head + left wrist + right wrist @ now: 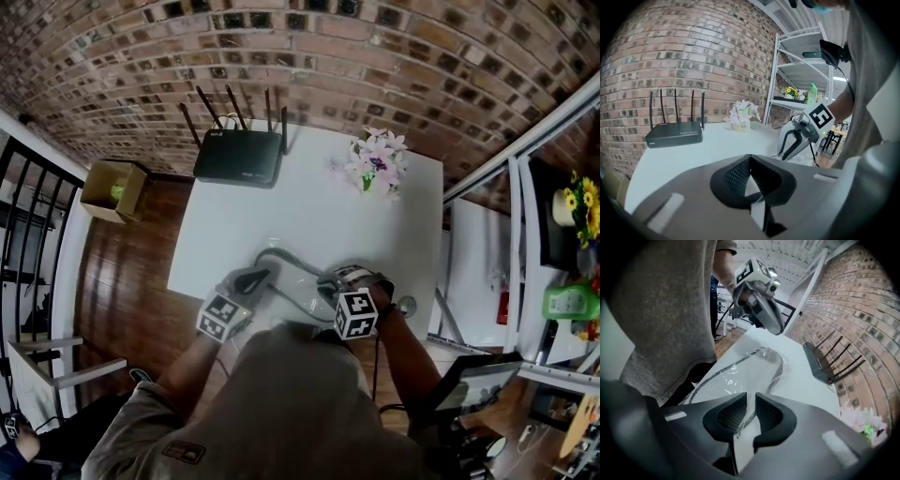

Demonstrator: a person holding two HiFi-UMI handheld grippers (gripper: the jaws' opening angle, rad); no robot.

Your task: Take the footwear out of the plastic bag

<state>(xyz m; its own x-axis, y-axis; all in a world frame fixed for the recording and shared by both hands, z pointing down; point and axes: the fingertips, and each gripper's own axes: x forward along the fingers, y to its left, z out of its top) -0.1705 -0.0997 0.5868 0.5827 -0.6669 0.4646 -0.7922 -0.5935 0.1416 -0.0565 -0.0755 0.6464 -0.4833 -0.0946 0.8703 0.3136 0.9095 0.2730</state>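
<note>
A white table (309,206) is seen from above, with a black router (239,155) toward its 11 o'clock corner and a small pot of flowers (378,159) toward 1 o'clock. At the 6 o'clock edge, close to the person, a clear plastic bag (783,363) is laid flat, and a pale, flat piece of footwear (745,371) with a grey rim is enclosed in it. The left gripper (750,161) is clenched fully at the bag's 9 o'clock end; whether film is pinched there cannot be made out. The right gripper (751,401) is set at the 3 o'clock end with its jaws narrowly parted, and a fold of film is threaded through the gap but is not seen to be squeezed. Three faults are judged possible. The film could be lost from the loose right jaws once a pull is made. The footwear could be dragged along with the bag instead of being freed, since no grip on it is shown. The whole bundle could be drawn off the near table edge, which lies just beside it. The long axis of the footwear is laid roughly from 9 to 3 o'clock in the head view, between the two grippers. In the right gripper view it runs away toward 1 o'clock, with a rounded end pointed at the left gripper. Toe and heel cannot be told apart.
</note>
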